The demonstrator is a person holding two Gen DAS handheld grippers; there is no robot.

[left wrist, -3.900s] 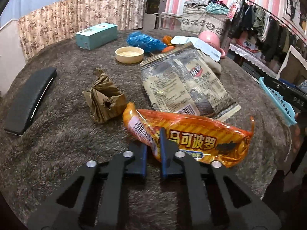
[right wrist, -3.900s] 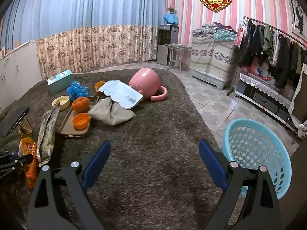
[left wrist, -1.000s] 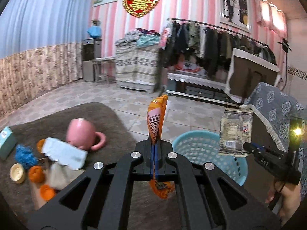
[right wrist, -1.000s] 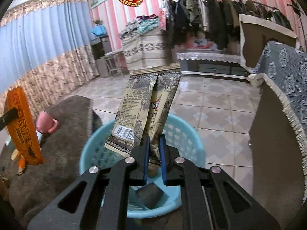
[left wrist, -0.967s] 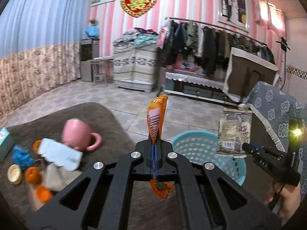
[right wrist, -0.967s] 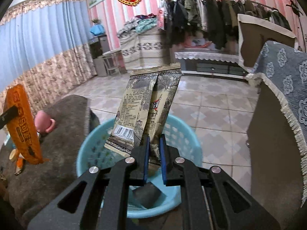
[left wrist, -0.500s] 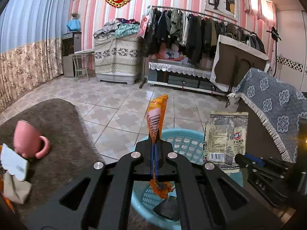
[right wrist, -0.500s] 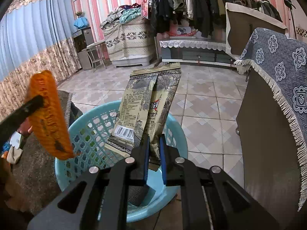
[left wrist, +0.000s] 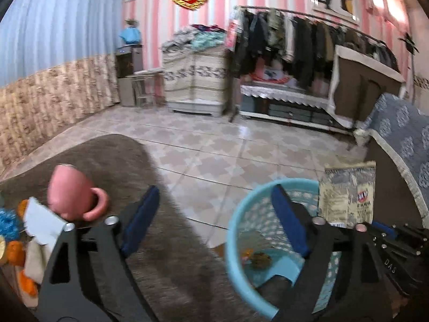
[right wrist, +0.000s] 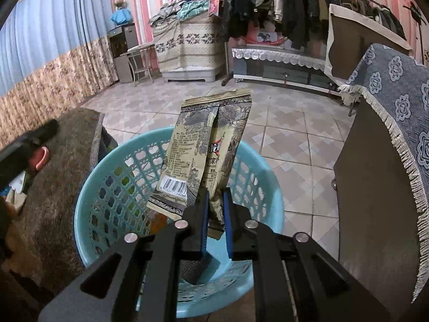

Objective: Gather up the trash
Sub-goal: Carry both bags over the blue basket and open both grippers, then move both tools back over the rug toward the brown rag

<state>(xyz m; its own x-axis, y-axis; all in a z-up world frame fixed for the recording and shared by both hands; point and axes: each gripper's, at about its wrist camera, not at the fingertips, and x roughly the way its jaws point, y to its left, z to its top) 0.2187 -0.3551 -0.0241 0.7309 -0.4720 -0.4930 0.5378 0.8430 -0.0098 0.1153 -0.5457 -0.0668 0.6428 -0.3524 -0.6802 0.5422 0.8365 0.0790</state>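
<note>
Your left gripper (left wrist: 214, 220) has just been opening and now stands wide with nothing between its jaws; the orange wrapper (left wrist: 253, 256) lies on the bottom of the blue basket (left wrist: 236, 265), below it. Your right gripper (right wrist: 214, 201) is clamped on the lower edge of the beige snack bag (right wrist: 206, 155), which stands upright just above the basket. Centre the right gripper over the basket before spreading the jaws, so the tall bag probably falls inside the rim rather than tipping out.
</note>
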